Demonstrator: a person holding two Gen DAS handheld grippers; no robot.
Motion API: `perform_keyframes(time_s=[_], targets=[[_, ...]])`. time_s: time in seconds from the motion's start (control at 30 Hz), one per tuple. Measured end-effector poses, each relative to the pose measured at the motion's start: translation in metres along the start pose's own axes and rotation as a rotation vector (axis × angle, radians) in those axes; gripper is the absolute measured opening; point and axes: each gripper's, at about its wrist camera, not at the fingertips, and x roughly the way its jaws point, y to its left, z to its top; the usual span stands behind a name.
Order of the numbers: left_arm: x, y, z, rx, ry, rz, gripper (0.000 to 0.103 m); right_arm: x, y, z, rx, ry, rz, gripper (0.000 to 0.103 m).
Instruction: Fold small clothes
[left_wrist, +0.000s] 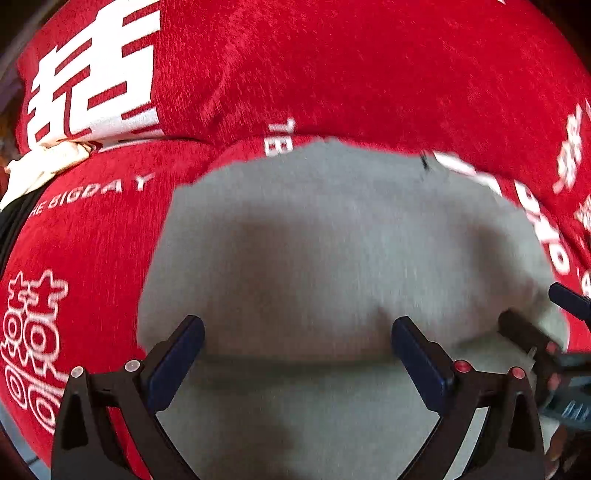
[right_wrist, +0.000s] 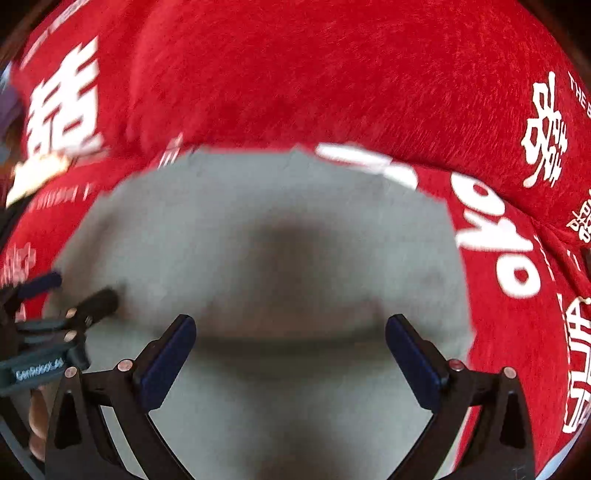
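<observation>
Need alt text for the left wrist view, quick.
The open left gripper hovers over a grey cloth garment lying on a red plush cover with white lettering. The right gripper shows at the garment's right edge.

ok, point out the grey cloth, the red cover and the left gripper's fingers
grey cloth (left_wrist: 332, 229): left wrist view, middle of the flat top surface.
red cover (left_wrist: 369, 66): left wrist view, plain stretch beyond the cloth.
left gripper fingers (left_wrist: 181, 354): left wrist view, blue pad of the left-hand finger.
</observation>
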Motion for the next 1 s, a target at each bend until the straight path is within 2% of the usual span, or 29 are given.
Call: perform_keyframes(time_s=[0.07, 0.1, 0.13, 0.2, 0.37, 0.5, 0.53, 0.63, 0.7, 0.8, 0.87, 0.93, 1.0], targets=[[-0.002, -0.002, -0.017, 0.02, -0.002, 0.014, 0.102, 0.009, 0.009, -0.027, -0.029, 0.054, -0.015, 0.102], [-0.004, -0.002, -0.023, 0.021, 0.005, 0.014, 0.102, 0.011, 0.012, -0.033, -0.022, 0.053, -0.016, 0.102], [-0.006, -0.001, -0.034, 0.017, 0.024, 0.011, 0.102, 0.002, 0.008, -0.045, 0.009, 0.008, -0.006, 0.102], [-0.015, 0.003, -0.054, 0.009, 0.022, -0.01, 0.102, -0.007, 0.006, -0.065, 0.023, 0.018, 0.009, 0.102], [-0.048, 0.013, -0.12, 0.048, -0.037, -0.007, 0.102, -0.042, 0.008, -0.125, -0.058, -0.017, 0.026, 0.102], [-0.068, 0.031, -0.165, 0.056, -0.029, -0.035, 0.103, -0.068, 0.003, -0.185, -0.153, -0.036, 0.031, 0.102], [-0.069, 0.037, -0.176, 0.064, 0.017, -0.027, 0.103, -0.073, 0.0, -0.196, -0.164, -0.04, 0.027, 0.102], [-0.083, 0.051, -0.197, 0.058, 0.031, 0.012, 0.103, -0.084, -0.01, -0.227, -0.209, -0.004, -0.029, 0.103], [-0.084, 0.065, -0.206, -0.016, 0.068, 0.023, 0.103, -0.092, -0.017, -0.239, -0.169, -0.012, -0.057, 0.103], [-0.073, 0.078, -0.219, -0.105, 0.131, 0.014, 0.103, -0.096, -0.042, -0.249, 0.002, 0.001, -0.065, 0.103], [-0.073, 0.081, -0.223, -0.144, 0.131, -0.001, 0.103, -0.093, -0.055, -0.255, 0.099, 0.011, -0.038, 0.103], [-0.072, 0.077, -0.222, -0.137, 0.121, 0.003, 0.103, -0.079, -0.055, -0.257, 0.106, 0.075, -0.034, 0.103], [-0.071, 0.076, -0.222, -0.128, 0.119, 0.012, 0.103, -0.08, -0.053, -0.256, 0.084, 0.071, -0.053, 0.103]])
